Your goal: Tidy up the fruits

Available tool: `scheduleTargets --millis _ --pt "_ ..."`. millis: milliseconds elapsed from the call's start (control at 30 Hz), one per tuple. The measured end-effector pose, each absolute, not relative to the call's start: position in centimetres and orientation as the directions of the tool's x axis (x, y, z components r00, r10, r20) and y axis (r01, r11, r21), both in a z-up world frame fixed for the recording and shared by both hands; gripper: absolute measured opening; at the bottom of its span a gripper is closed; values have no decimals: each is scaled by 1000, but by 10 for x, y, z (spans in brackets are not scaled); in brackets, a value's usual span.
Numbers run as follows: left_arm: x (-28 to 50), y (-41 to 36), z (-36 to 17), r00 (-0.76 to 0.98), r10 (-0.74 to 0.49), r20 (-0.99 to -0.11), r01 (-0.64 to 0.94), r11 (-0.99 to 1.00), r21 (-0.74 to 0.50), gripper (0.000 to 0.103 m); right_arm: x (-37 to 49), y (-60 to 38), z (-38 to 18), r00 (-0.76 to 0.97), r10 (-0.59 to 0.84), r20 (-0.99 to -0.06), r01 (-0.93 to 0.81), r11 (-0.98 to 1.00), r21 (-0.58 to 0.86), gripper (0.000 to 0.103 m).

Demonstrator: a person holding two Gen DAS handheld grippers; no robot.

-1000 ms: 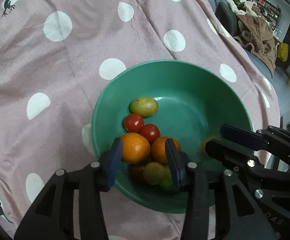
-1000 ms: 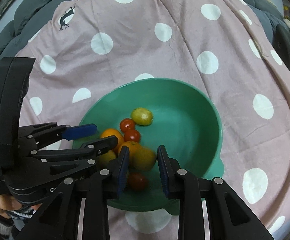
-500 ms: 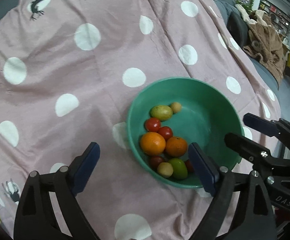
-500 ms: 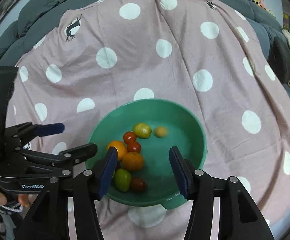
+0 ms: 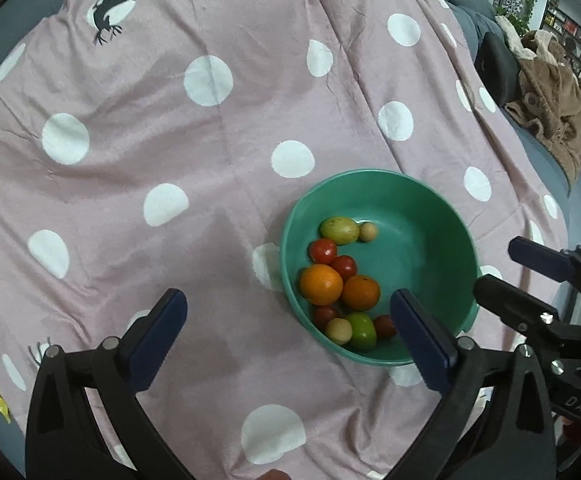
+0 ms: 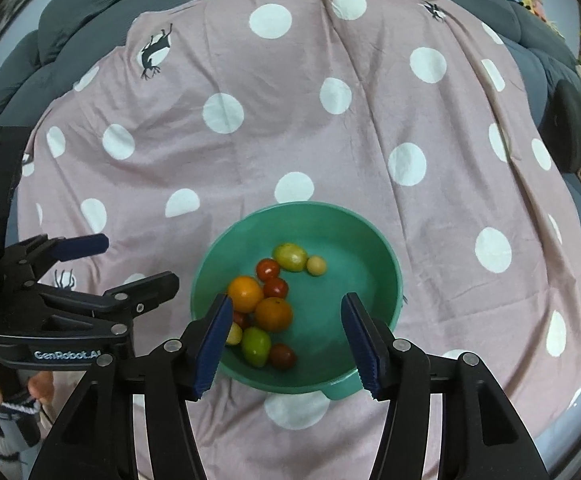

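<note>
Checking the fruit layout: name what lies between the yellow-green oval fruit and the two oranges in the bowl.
Two red tomatoes lie between the yellow-green oval fruit and the oranges, shown in both views.

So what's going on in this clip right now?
A person holds two handheld grippers above a green bowl on a pink polka-dot cloth. The left gripper and right gripper are both open and empty. Two oranges, red tomatoes and small green and yellowish fruits all sit in the bowl.

In the right wrist view, the left blue pad of the right tongs (image 6: 286, 344) covers part of a small yellowish fruit (image 6: 234, 334) and a red tomato (image 6: 241, 319) in the green bowl (image 6: 370, 236); the bowl's near rim is partly hidden too.
</note>
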State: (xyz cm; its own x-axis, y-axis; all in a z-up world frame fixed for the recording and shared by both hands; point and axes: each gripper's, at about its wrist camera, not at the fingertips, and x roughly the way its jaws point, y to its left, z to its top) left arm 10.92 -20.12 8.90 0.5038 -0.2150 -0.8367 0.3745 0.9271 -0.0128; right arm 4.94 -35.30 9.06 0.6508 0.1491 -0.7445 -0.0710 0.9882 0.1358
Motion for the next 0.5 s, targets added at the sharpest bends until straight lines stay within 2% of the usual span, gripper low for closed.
scheduleTargets --millis 500 --pt "108 -214 100 499 -212 -840 400 917 6 102 48 -358 102 648 132 -750 -59 991 123 57"
